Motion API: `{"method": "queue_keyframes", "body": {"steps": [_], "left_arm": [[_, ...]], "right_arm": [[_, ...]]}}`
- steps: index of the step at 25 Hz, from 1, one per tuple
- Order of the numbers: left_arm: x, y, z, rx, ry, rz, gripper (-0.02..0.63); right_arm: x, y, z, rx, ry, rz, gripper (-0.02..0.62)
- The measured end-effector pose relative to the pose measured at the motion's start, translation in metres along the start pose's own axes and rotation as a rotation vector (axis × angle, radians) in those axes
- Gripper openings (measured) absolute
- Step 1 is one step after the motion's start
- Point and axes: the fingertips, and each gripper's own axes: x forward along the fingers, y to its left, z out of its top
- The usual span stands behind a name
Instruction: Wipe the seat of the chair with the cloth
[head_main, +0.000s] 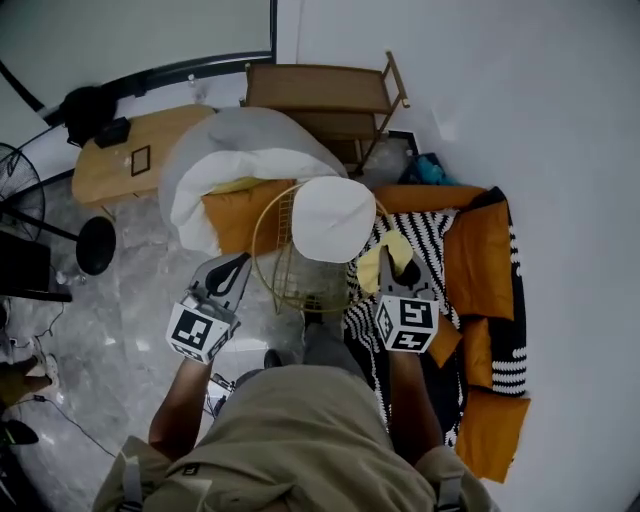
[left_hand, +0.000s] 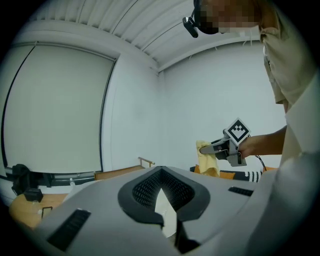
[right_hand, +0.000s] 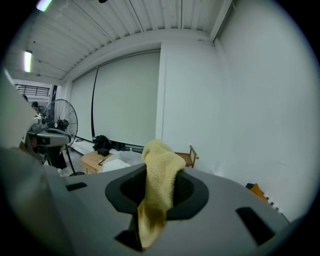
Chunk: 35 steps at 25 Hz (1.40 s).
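The chair has a round white seat on a gold wire frame; it stands just ahead of me, between the two grippers. My right gripper is shut on a yellow cloth, held in the air beside the seat's right edge. In the right gripper view the cloth hangs out of the shut jaws and drapes down toward the camera. My left gripper hovers left of the chair frame, jaws shut with nothing gripped. The left gripper view also catches the right gripper and the cloth.
A grey and white beanbag with an orange cushion lies behind the chair. A wooden shelf and low wooden table stand farther back. Orange cushions on a black-and-white rug fill the right. A fan stands left.
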Motion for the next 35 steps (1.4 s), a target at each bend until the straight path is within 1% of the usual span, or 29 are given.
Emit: {"method": "queue_keyframes", "body": {"steps": [4,7,9,12,16,18,21,23,24,26,28,29,31,33,35], "left_arm": [[0.033,0.015,-0.019,-0.028,0.044,0.039,0.015],[0.052,0.028,-0.042,-0.065,0.098,0.063,0.015],[0.063,0.035,-0.057,-0.093,0.148,0.081,0.015],[0.079,0.044,-0.079,-0.117,0.197,0.102,0.015],[0.089,0.057,-0.115,-0.166,0.274,0.13,0.015],[0.089,0.06,-0.132,-0.192,0.305,0.15,0.015],[0.086,0.059,-0.155,-0.228,0.345,0.177,0.015],[0.089,0.062,-0.169,-0.239,0.357,0.184,0.015],[0.091,0.063,-0.176,-0.245,0.362,0.184,0.015],[0.096,0.064,-0.185,-0.252,0.371,0.178,0.015],[0.102,0.063,-0.19,-0.254,0.377,0.164,0.015],[0.106,0.063,-0.192,-0.254,0.378,0.157,0.015],[0.115,0.061,-0.193,-0.256,0.374,0.142,0.015],[0.123,0.06,-0.194,-0.254,0.369,0.126,0.015],[0.129,0.059,-0.195,-0.252,0.366,0.115,0.015]], "right_arm": [[0.063,-0.023,-0.012,-0.013,0.035,0.023,0.094],[0.118,-0.028,-0.029,-0.046,0.069,0.048,0.095],[0.158,-0.028,-0.047,-0.073,0.098,0.064,0.099],[0.224,-0.023,-0.08,-0.124,0.14,0.068,0.103],[0.308,-0.001,-0.132,-0.185,0.19,0.068,0.103],[0.341,0.019,-0.16,-0.223,0.224,0.089,0.103],[0.375,0.063,-0.199,-0.286,0.278,0.164,0.103],[0.395,0.09,-0.216,-0.338,0.3,0.207,0.103],[0.401,0.098,-0.221,-0.361,0.305,0.215,0.103],[0.406,0.097,-0.225,-0.389,0.3,0.212,0.103],[0.4,0.077,-0.225,-0.399,0.288,0.177,0.103],[0.394,0.058,-0.226,-0.399,0.288,0.142,0.103],[0.377,0.004,-0.233,-0.384,0.306,0.035,0.104],[0.358,-0.06,-0.246,-0.346,0.348,-0.095,0.106],[0.341,-0.107,-0.257,-0.313,0.388,-0.198,0.109]]}}
